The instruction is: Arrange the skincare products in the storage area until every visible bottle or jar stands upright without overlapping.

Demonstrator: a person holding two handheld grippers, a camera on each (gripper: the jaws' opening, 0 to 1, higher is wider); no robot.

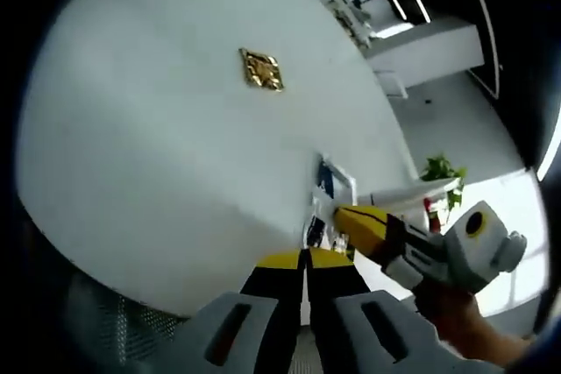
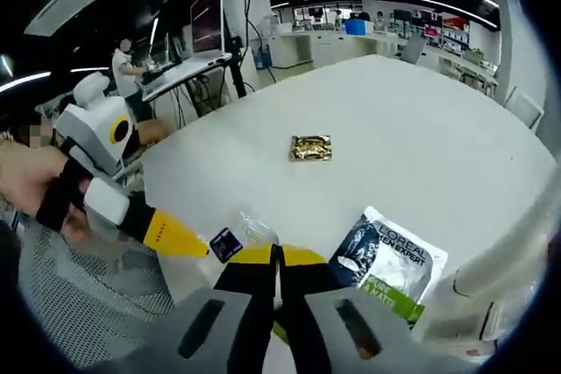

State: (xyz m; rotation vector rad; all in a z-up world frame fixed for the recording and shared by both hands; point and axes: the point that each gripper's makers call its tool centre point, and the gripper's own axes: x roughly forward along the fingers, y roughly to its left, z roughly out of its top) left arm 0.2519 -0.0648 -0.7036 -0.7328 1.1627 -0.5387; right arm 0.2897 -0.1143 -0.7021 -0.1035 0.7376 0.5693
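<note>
the left gripper (image 1: pixel 306 260) points out over a big white table (image 1: pixel 158 146), its yellow-tipped jaws pressed together with nothing between them. a small gold packet (image 1: pixel 261 69) lies alone well out on the table. the right gripper (image 1: pixel 364 225) comes in from the right, held by a hand (image 1: pixel 456 317), its tip near a few small packs at the table edge (image 1: pixel 323 216); they are too small to tell apart here.

in the right gripper view the right gripper (image 2: pixel 277 256) also has its jaws closed on nothing. just past the tips, on the table (image 2: pixel 421 120), lie a flat dark sachet (image 2: pixel 384 262) with a green end and white lettering, to the right, and a small clear sachet (image 2: pixel 235 234) with a dark label, to the left. the gold packet (image 2: pixel 310 147) lies farther out, apart from both. the left gripper (image 2: pixel 180 238) reaches in from the left, its yellow tip beside the clear sachet; whether it touches cannot be told. a person (image 2: pixel 123 59) stands at a desk in the background
</note>
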